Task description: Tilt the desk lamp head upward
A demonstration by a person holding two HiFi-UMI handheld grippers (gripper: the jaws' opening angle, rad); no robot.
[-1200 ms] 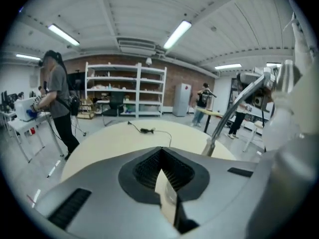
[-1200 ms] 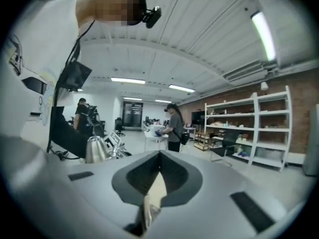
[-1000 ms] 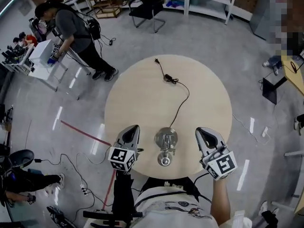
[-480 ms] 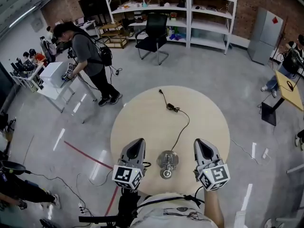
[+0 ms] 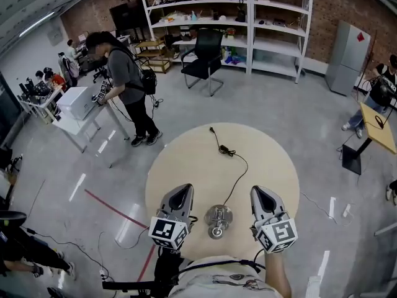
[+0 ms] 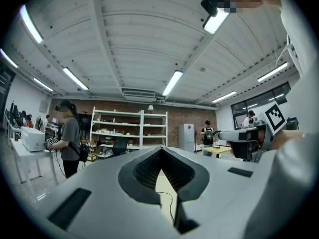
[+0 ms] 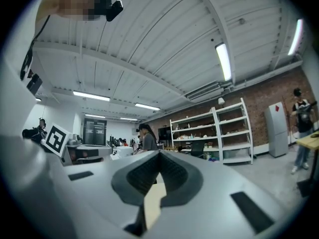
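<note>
A small chrome desk lamp [image 5: 218, 218] stands near the front edge of the round wooden table [image 5: 192, 160], its head [image 5: 216, 232] pointing toward me. Its black cord [image 5: 233, 166] runs across the table to a loose plug [image 5: 211, 129]. My left gripper [image 5: 182, 190] hovers just left of the lamp with its jaws shut and nothing in them. On the lamp's right, my right gripper [image 5: 260, 192] is likewise shut and empty. Neither touches the lamp. Both gripper views look out level over the room, with the left gripper [image 6: 160, 151] and right gripper [image 7: 159, 154] closed at the tips; the lamp is not in them.
A person [image 5: 124, 79] stands at a white table [image 5: 77, 113] at the far left. A black office chair [image 5: 202, 53], white shelves [image 5: 248, 17] and a grey fridge [image 5: 347, 48] line the back. Cables [image 5: 118, 238] and a red line [image 5: 111, 207] lie on the floor left of the table.
The head view has lifted, so more of the room shows and the table sits lower in frame. Both grippers stay shut on either side of the lamp, drawn slightly closer to it.
</note>
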